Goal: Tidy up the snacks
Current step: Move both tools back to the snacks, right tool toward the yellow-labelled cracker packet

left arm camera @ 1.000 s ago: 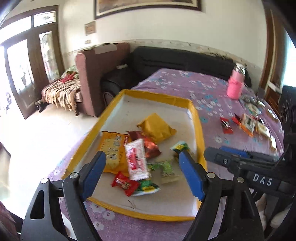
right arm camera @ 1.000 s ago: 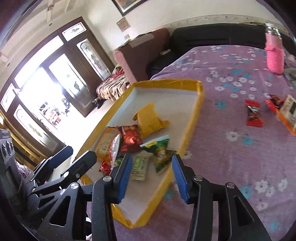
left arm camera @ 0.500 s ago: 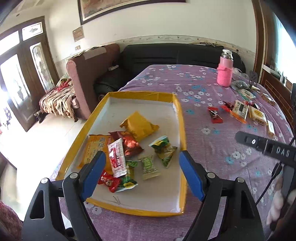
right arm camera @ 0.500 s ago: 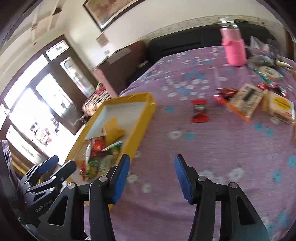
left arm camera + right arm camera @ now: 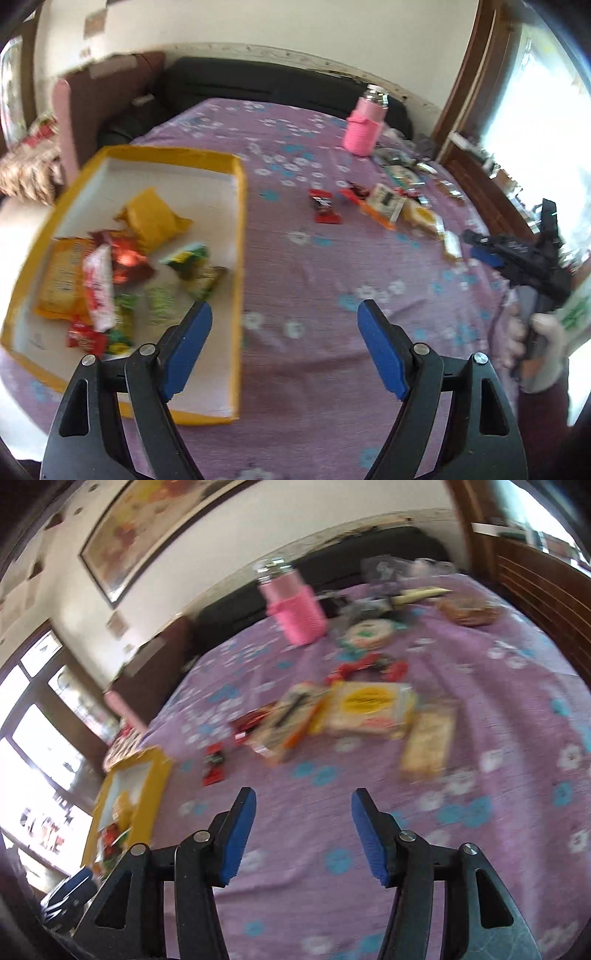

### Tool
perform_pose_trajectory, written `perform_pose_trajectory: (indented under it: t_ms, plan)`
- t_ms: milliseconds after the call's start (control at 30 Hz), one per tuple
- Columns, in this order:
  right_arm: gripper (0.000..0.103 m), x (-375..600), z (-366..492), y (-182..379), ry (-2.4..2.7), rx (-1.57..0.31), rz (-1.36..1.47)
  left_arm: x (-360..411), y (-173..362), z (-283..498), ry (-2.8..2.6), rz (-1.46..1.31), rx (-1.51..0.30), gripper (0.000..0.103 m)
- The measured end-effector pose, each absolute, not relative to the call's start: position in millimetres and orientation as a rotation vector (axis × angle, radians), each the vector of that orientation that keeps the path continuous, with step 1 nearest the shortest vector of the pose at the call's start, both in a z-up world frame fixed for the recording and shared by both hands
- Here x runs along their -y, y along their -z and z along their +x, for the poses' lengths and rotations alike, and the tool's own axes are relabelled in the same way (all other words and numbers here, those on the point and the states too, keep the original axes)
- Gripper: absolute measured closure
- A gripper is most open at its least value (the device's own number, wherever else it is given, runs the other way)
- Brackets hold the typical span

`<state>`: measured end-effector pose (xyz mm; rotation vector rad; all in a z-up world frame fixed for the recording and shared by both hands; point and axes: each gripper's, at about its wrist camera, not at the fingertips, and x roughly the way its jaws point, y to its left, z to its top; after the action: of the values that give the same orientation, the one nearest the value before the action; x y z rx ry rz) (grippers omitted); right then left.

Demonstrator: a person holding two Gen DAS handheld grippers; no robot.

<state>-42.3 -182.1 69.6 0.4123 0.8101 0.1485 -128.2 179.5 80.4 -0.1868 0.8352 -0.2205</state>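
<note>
A yellow-rimmed tray (image 5: 240,206) on the purple flowered cloth holds several snack packets, among them a yellow bag (image 5: 155,218). My left gripper (image 5: 284,347) hangs open and empty over the tray's right edge. Loose snacks lie to the right: a small red packet (image 5: 325,210) (image 5: 214,770), an orange-edged packet (image 5: 291,720), a yellow-labelled pack (image 5: 369,710) and a pale bar (image 5: 428,742). My right gripper (image 5: 303,834) hovers over bare cloth short of these snacks. Its jaws are opening, with nothing between them. It also shows at the right of the left wrist view, held by a hand (image 5: 539,339).
A pink-sleeved bottle (image 5: 364,125) (image 5: 295,609) stands at the table's far side, with more small items (image 5: 369,635) near it. A black sofa (image 5: 258,88) and a brown armchair (image 5: 99,99) stand beyond the table. A wooden chair back (image 5: 535,579) rises at the right.
My right gripper swung right, away from the tray and toward the loose snacks, and its jaws widened. My left view also turned right, so the tray slid to the left.
</note>
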Motion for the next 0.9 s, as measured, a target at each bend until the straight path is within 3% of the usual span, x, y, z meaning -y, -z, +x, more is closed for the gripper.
perform_pose_trajectory:
  t_ms: [233,467,633,767,900]
  plan:
    - [0.041,230,-7,-60,-0.023,-0.785,0.482,-164,-87,-132,0.297,-0.153,-0.813,0.022]
    - [0.04,238,83,-51,-0.002,-0.821,0.404,-152,-84,-129,0.302,-0.13,-0.83,0.022]
    - [0.037,230,134,-23,-0.057,-0.967,0.357,-154,-84,-127,0.29,-0.105,-0.835,0.022]
    - [0.036,212,122,-21,-0.217,-1.015,0.339,-154,-83,-121,0.298,-0.111,-0.841,0.022]
    - [0.021,183,106,-24,-0.221,-1.007,0.198,-147,-85,-117,0.306,-0.095,-0.841,0.022]
